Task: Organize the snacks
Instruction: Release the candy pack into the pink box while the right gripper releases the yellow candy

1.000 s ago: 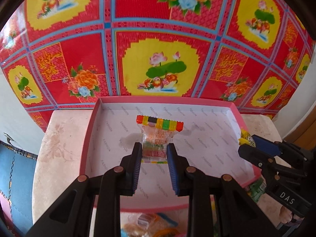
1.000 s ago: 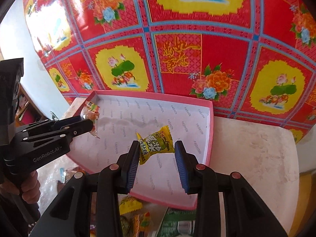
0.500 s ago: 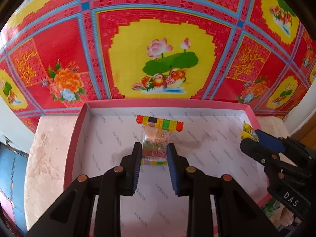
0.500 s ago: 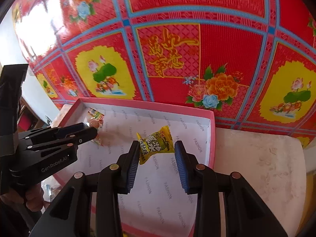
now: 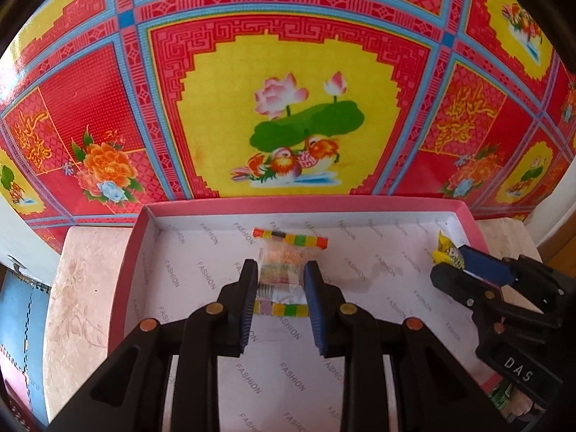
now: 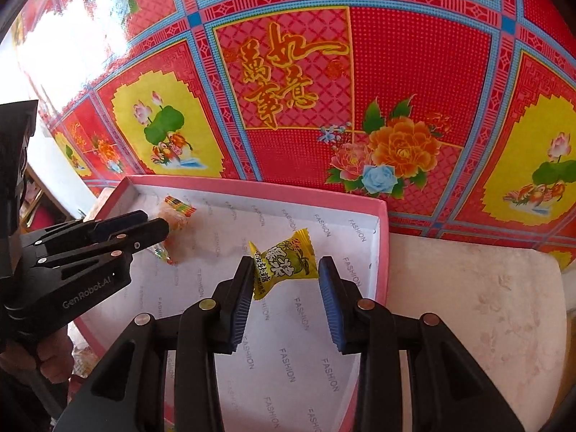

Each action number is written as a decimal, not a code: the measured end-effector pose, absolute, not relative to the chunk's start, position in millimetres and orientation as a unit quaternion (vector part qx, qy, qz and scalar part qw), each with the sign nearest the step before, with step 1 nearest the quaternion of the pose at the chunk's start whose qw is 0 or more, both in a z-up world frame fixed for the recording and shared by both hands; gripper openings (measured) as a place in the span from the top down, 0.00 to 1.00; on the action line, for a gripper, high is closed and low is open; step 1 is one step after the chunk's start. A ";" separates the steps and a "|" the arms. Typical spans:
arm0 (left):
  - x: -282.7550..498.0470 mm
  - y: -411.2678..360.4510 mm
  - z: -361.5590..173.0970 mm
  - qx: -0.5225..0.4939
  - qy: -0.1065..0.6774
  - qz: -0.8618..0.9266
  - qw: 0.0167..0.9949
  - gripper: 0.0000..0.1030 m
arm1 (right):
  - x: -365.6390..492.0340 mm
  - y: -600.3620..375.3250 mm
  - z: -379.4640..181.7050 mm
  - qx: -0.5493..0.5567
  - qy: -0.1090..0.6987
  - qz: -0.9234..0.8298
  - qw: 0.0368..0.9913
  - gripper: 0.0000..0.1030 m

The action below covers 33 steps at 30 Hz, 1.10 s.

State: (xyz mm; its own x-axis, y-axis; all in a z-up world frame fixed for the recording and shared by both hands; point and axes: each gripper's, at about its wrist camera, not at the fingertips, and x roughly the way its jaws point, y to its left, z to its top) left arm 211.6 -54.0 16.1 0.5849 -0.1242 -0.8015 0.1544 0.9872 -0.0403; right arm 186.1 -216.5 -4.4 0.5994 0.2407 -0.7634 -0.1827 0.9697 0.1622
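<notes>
A glossy red sheet printed with yellow lotus-and-duck medallions and blue grid lines [image 5: 288,82] fills the upper half of both views. Below it lies a pale pink-beige marbled tabletop [image 6: 478,295], seen at lower right in the right wrist view. On that sits a shallow pink-rimmed cardboard box lined with white paper printed FASHION [image 5: 201,270], taking up the lower centre of both views.

The left gripper [image 5: 280,280], black with blue ribbed pads, sits at lower centre of the left wrist view over the box's left part, its jaws closed narrowly onto a clear candy packet with rainbow-striped sealed ends [image 5: 284,262]; the packet's far striped end points toward the box's back wall.

The right gripper [image 6: 286,280], at lower centre of its own view near the box's right wall, pinches a yellow-green crinkled candy wrapper with printed characters [image 6: 286,262]. The left pad presses the wrapper and the right pad meets its corner, and the sweet hangs above the box floor.
</notes>
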 end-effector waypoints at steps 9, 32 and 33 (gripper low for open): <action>219.6 -51.7 32.5 0.010 0.449 -0.079 0.890 0.64 | 174.0 -217.2 6.9 0.037 0.418 0.127 0.899 0.56; 139.9 -23.0 71.8 -0.026 0.432 -0.070 0.899 0.63 | 109.0 -207.1 45.1 0.063 0.397 0.126 0.907 0.54; 136.0 -22.4 73.5 -0.027 0.430 -0.070 0.900 0.63 | 105.8 -207.0 46.2 0.066 0.396 0.126 0.907 0.54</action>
